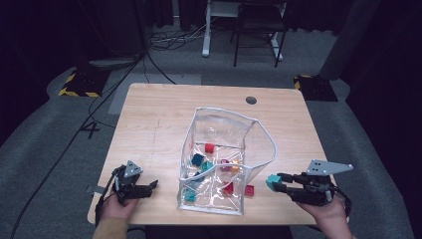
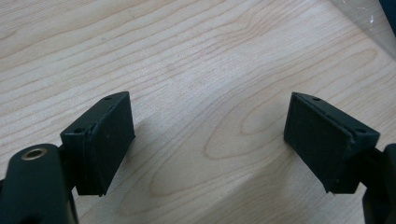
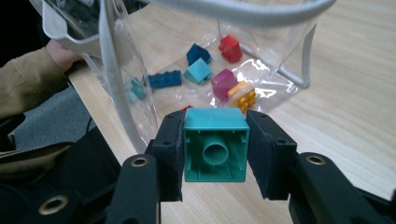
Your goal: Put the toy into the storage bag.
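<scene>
Right gripper (image 3: pixel 215 149) clamped on teal block (image 3: pixel 215 144), at 3 o'clock of clear bag (image 1: pixel 219 124). Risk: catching the soft rim, tipping bag. Left gripper (image 2: pixel 208 140) wide open, empty.

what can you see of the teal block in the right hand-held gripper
The teal block is a small square toy brick of glossy plastic. Its hollow underside faces the right gripper view's camera, showing thin walls and one round tube in the middle. The right hand-held gripper clamps it by two opposite sides, black pads flat against them. In the high view the block sits at the jaw tips, to the right of the clear bag and outside it, touching nothing else that can be seen.
</scene>
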Tool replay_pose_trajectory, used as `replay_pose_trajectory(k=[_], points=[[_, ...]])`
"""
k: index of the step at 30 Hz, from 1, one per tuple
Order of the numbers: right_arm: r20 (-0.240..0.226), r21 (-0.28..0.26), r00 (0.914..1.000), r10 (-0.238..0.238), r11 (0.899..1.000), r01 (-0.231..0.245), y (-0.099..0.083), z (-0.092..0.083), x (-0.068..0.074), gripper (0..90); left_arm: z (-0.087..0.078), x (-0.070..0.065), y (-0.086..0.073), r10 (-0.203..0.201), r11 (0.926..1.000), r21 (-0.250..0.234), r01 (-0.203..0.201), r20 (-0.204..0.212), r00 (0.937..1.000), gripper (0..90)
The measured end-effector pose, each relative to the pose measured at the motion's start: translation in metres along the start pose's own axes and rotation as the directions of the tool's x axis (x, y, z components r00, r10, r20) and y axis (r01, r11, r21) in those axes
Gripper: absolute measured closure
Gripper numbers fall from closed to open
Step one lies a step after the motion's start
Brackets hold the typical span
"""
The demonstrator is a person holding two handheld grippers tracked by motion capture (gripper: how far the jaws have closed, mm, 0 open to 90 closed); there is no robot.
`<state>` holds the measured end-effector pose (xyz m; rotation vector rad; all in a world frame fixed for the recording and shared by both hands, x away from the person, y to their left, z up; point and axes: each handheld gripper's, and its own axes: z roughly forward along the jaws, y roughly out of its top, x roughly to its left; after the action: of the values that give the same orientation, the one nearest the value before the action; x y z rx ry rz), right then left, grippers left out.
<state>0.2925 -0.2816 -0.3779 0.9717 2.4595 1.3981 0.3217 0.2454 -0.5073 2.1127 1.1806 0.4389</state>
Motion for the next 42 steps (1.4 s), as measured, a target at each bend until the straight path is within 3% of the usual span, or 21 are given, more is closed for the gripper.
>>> replay_pose_trajectory(k=[14,23,30,42], points=[[-0.005,-0.055,0.9991,-0.041,0.998,0.041,0.039,-0.027,0.009,58.9,0.000,0.000,0.000,0.002,1.0000,0.000,-0.002,-0.001,1.0000,16.5],[-0.004,-0.078,0.9951,-0.099,0.992,0.098,0.072,-0.034,0.017,58.9,0.000,0.000,0.000,0.001,1.0000,0.000,-0.001,0.000,1.0000,16.5],[-0.002,-0.088,0.9877,-0.157,0.984,0.156,0.099,-0.027,0.023,58.9,0.000,0.000,0.000,0.001,1.0000,0.000,-0.001,0.000,1.0000,16.5],[0.005,-0.082,0.9792,-0.203,0.976,0.203,0.134,0.001,0.016,58.9,-0.001,0.000,-0.001,0.007,1.0000,0.000,-0.007,0.003,1.0000,16.4]])
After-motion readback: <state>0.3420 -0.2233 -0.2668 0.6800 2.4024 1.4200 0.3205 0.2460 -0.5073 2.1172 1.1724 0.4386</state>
